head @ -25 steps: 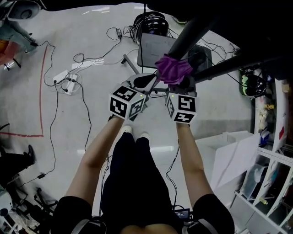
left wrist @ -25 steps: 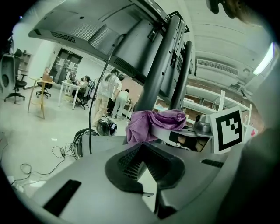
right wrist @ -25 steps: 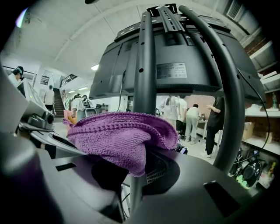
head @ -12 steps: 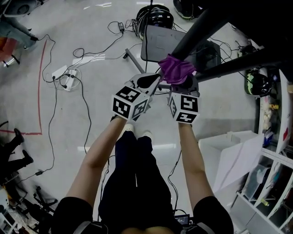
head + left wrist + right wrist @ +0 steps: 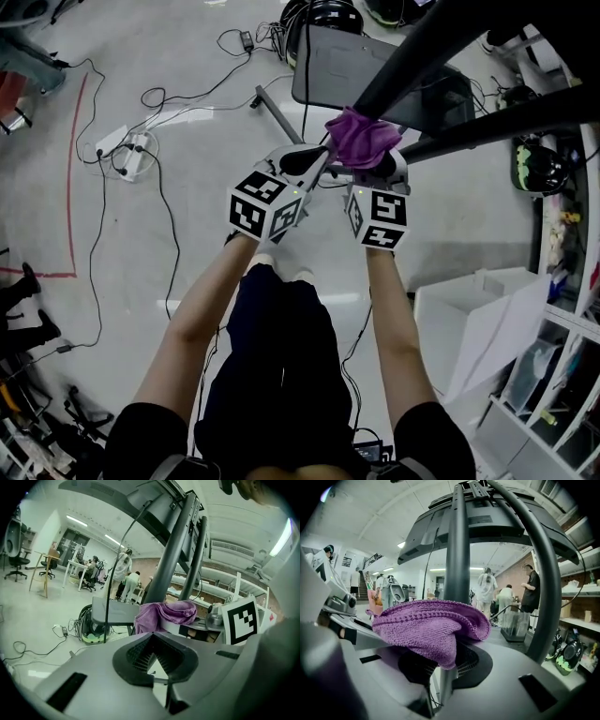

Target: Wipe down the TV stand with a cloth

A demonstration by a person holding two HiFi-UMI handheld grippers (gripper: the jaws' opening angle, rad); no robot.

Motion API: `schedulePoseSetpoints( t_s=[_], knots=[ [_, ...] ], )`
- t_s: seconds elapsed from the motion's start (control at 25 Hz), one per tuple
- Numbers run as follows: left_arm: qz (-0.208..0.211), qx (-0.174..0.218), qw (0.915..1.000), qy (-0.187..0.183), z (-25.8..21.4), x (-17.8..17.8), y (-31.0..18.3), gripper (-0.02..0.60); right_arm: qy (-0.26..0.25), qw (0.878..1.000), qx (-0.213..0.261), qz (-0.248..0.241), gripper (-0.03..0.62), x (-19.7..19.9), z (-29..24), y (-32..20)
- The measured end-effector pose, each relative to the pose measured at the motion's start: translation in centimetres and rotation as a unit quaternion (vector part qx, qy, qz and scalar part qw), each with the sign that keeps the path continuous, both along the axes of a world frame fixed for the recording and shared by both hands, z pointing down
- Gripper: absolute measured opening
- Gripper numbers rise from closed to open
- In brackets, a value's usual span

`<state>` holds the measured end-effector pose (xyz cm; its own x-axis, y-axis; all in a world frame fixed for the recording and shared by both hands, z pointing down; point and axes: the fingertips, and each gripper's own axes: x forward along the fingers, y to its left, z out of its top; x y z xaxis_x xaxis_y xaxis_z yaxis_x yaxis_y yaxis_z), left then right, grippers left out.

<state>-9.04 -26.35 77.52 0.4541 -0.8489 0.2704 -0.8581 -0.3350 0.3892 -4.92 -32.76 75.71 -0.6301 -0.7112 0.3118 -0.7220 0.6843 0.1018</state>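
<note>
Right gripper [image 5: 441,665] clamps the soft, floppy purple knitted cloth [image 5: 424,623] mid-bunch, likely secure, by the black TV stand pole [image 5: 457,550]; left gripper [image 5: 157,656] closed, empty.

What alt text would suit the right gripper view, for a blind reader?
A purple cloth is clamped in the right gripper, in front of the TV stand's black upright post. People stand in the room behind.
</note>
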Motion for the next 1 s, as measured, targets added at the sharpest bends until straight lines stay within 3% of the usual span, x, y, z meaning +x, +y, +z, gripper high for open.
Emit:
schedulePoseSetpoints(
  t_s=[0.48, 1.0],
  knots=[
    [0.002, -0.019, 0.9998, 0.007, 11.6, 0.3, -0.5, 0.006, 0.004, 1.0, 0.002, -0.006, 0.07, 0.2, 10.8, -0.1],
    [0.012, -0.027, 0.9993, 0.021, 21.9, 0.2, -2.0, 0.006, 0.033, 0.998, -0.058, -0.004, 0.071, 0.9, 24.3, -0.2]
  ],
)
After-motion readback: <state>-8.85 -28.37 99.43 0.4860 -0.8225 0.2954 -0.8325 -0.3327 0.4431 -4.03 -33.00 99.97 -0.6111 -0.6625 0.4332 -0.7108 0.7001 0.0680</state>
